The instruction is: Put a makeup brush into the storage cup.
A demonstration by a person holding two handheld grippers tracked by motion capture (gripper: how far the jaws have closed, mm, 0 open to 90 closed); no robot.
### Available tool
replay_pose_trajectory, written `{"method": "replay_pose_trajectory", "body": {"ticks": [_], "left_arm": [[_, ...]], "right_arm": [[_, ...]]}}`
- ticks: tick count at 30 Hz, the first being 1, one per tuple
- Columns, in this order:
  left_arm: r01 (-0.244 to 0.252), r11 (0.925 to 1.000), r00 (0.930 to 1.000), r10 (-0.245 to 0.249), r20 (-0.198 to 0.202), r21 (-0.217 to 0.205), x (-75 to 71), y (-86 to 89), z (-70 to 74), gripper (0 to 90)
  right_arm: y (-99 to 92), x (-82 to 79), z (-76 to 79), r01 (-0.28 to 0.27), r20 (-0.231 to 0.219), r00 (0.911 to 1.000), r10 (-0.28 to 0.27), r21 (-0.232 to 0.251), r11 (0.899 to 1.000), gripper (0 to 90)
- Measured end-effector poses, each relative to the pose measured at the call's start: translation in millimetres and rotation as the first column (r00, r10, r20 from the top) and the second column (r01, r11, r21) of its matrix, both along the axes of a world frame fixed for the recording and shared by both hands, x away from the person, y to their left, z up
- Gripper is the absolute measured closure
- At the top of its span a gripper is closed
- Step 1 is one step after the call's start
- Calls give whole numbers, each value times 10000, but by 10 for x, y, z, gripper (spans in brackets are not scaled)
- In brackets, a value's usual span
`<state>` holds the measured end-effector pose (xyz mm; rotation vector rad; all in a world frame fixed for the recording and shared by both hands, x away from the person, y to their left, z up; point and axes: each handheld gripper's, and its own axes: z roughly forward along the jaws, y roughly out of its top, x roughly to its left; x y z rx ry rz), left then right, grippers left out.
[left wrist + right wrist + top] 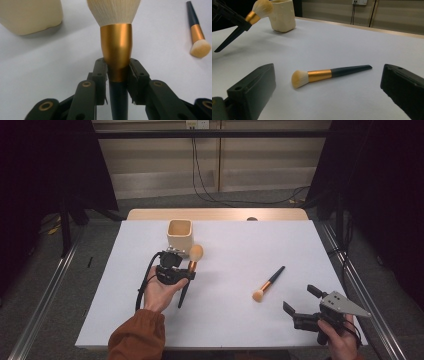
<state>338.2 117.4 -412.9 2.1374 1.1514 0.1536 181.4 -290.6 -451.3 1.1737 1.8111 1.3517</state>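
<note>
White table, cream cup at the back. Left gripper clenched on big brush, right gripper released near small brush. Could clip the cup rim and tip it if lowered off-centre

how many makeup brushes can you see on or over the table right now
2. One brush is clamped in the left gripper beside the cream cup; the other brush lies on the table ahead of the open right gripper.

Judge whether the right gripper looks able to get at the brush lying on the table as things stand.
Probably yes. The right gripper has its jaws open and faces the lying brush, with bare table between them.
</note>
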Motion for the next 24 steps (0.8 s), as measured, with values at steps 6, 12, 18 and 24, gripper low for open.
{"method": "replay_pose_trajectory", "body": {"ticks": [6,12,18,24], "left_arm": [[-193,9990,9989,211,419,-407,-31,44,32,705],[-199,9960,9938,293,1073,-875,-34,78,71,705],[-344,9908,9819,579,1802,-1307,-46,103,119,705],[-605,9837,9682,991,2299,-1693,-25,134,170,705]], "right_arm": [[-2,-4,-1,21,0,10000,-21,-1,10000,0],[0,2,-3,38,-22,10000,-38,50,10000,0],[-3,1,-3,24,-5,10000,-24,32,10000,0],[-1,4,-3,37,-24,10000,-37,71,10000,0]]}}
